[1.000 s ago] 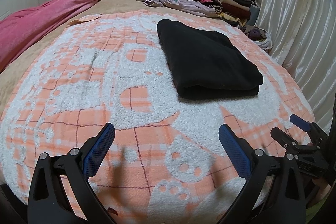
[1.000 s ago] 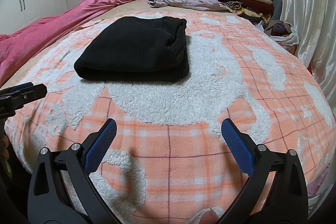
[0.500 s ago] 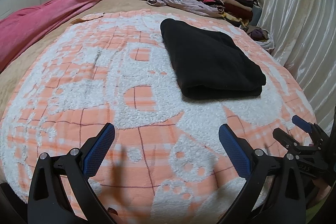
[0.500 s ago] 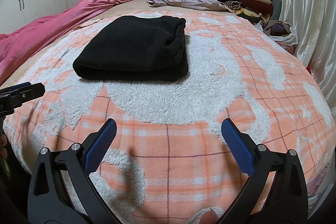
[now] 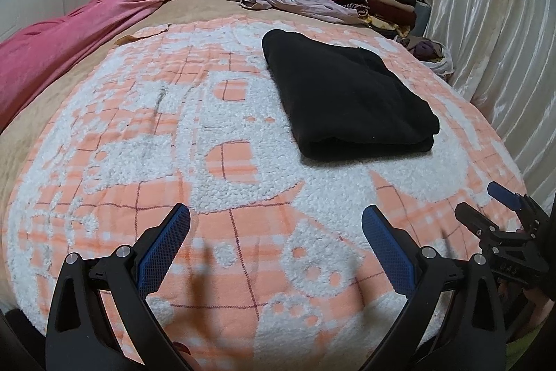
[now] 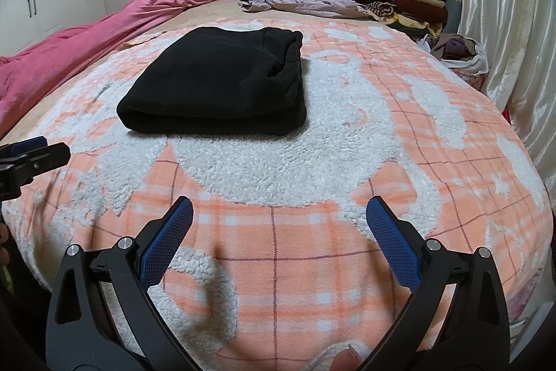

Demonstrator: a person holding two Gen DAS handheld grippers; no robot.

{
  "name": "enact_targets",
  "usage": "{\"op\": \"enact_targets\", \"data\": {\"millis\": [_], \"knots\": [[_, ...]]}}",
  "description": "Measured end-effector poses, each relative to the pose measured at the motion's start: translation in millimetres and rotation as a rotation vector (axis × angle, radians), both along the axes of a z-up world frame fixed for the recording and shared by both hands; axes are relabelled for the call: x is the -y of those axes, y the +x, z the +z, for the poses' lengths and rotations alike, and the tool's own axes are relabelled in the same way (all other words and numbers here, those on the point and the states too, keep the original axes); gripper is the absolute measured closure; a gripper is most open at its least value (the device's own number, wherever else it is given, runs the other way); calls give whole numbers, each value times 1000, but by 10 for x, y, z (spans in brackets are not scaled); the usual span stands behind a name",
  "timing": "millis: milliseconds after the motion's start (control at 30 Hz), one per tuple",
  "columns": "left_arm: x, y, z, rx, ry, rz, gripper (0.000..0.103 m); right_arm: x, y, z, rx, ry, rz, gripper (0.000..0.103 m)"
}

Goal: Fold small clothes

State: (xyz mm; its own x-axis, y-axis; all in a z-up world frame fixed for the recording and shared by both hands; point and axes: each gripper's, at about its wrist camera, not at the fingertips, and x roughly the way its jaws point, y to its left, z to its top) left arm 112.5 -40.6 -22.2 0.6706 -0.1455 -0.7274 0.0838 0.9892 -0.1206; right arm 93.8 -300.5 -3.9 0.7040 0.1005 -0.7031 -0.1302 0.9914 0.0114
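Hovering wide open and empty: left gripper point(image 5: 276, 246) and right gripper point(image 6: 279, 239) over the near blanket point(image 6: 278, 169) edge.
Folded black garment point(image 6: 222, 82) lies well ahead, bare blanket between.

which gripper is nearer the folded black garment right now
Roughly level, the right perhaps slightly nearer. The right gripper hangs open in front of the black garment, just off its right corner; the left gripper hangs open off its left side. Neither touches it.
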Motion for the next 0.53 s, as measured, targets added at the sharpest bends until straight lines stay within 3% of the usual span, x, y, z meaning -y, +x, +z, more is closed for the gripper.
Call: {"op": "enact_targets", "data": {"millis": [167, 333, 400, 533], "knots": [[-156, 22, 50, 10, -36, 17, 4, 227, -63, 104, 20, 14, -58, 9], [-906, 284, 79, -40, -105, 157, 4, 848, -252, 352, 69, 13, -200, 9], [-1310, 390, 83, -52, -81, 229, 4, 1294, -410, 455, 89, 19, -304, 9], [-2356, 614, 55, -63, 66, 438, 4, 2595, -1029, 493, 83, -41, -647, 9]]}}
